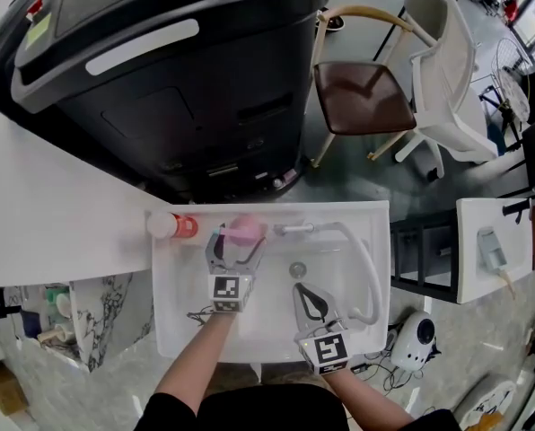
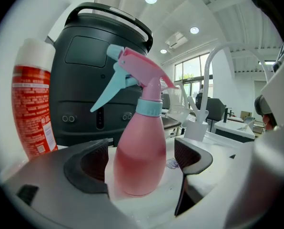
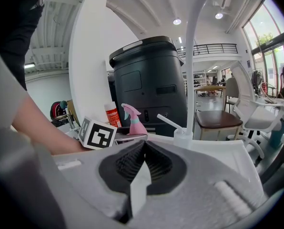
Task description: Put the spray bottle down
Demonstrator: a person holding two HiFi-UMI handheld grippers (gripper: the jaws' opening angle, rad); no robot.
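Note:
A pink spray bottle (image 1: 245, 231) with a pale blue trigger stands upright on the back rim of the white sink (image 1: 185, 330). My left gripper (image 1: 238, 241) is open around it. In the left gripper view the spray bottle (image 2: 141, 156) sits between the jaws of the left gripper (image 2: 141, 149), with a gap on each side. My right gripper (image 1: 301, 288) hangs over the basin near the drain (image 1: 296, 268), shut on nothing. From the right gripper view, past the right gripper (image 3: 143, 144), the spray bottle (image 3: 135, 123) shows far off.
A white can with a red label (image 1: 173, 226) stands just left of the bottle, on the rim. A curved white tap (image 1: 362, 259) arches over the sink's right side. Behind the sink stands a large black machine (image 1: 178, 70); a brown chair (image 1: 362, 92) is at the back right.

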